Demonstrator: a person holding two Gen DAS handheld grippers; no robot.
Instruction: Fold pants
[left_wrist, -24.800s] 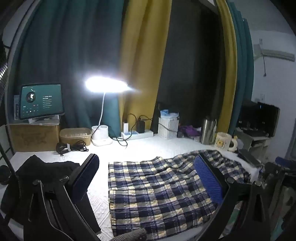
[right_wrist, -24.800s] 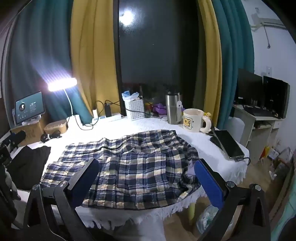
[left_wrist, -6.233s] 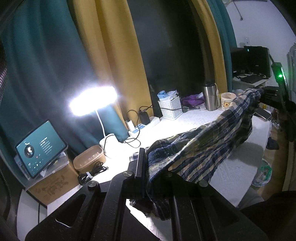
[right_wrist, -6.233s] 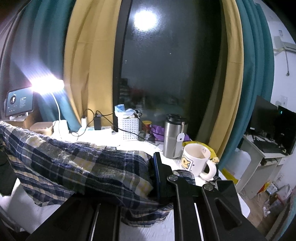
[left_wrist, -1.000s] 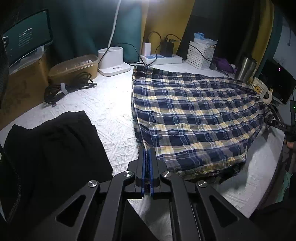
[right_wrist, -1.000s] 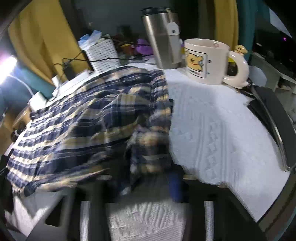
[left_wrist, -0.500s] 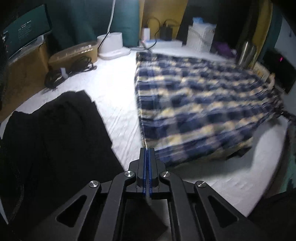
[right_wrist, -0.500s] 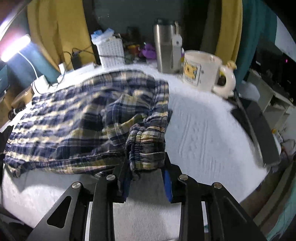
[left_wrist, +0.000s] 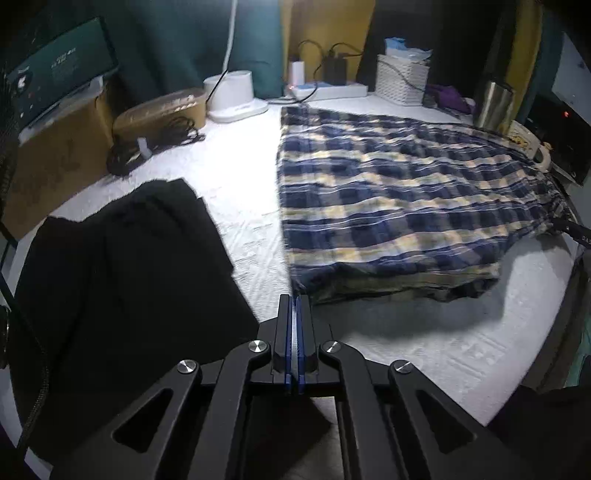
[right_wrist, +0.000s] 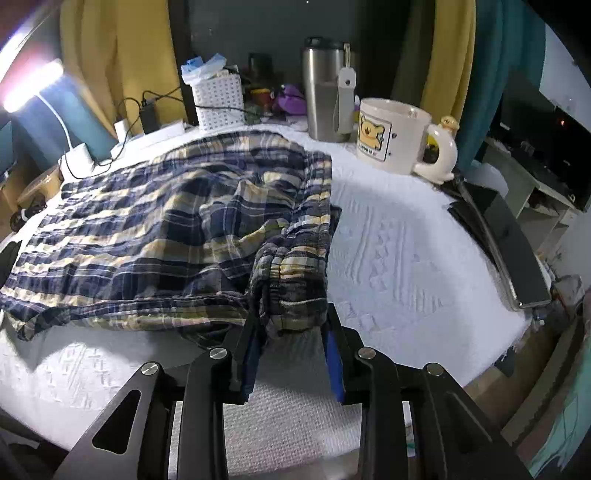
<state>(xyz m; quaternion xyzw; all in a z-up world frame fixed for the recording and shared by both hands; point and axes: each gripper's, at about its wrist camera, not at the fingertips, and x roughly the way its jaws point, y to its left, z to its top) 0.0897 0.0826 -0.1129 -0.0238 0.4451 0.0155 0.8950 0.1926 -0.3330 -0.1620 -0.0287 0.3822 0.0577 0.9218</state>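
The blue and yellow plaid pants (left_wrist: 399, 199) lie folded lengthwise on the white table cover (left_wrist: 424, 343). My left gripper (left_wrist: 294, 306) is shut, its tips at the pants' near left corner; whether cloth is pinched there is unclear. In the right wrist view the pants (right_wrist: 155, 229) spread to the left. My right gripper (right_wrist: 290, 325) is partly closed around the bunched elastic waistband (right_wrist: 291, 284), which sits between its blue pads.
A black garment (left_wrist: 122, 266) lies left of the pants. A bear mug (right_wrist: 395, 134), steel tumbler (right_wrist: 327, 88), white basket (right_wrist: 218, 98), power strip and lamp base (left_wrist: 236, 96) line the back. A dark tablet or laptop (right_wrist: 506, 247) lies at the right table edge.
Both grippers have lowered the pants onto the table and drawn back toward the near edge. The left jaws stay shut; the right jaws have loosened slightly around the waistband.
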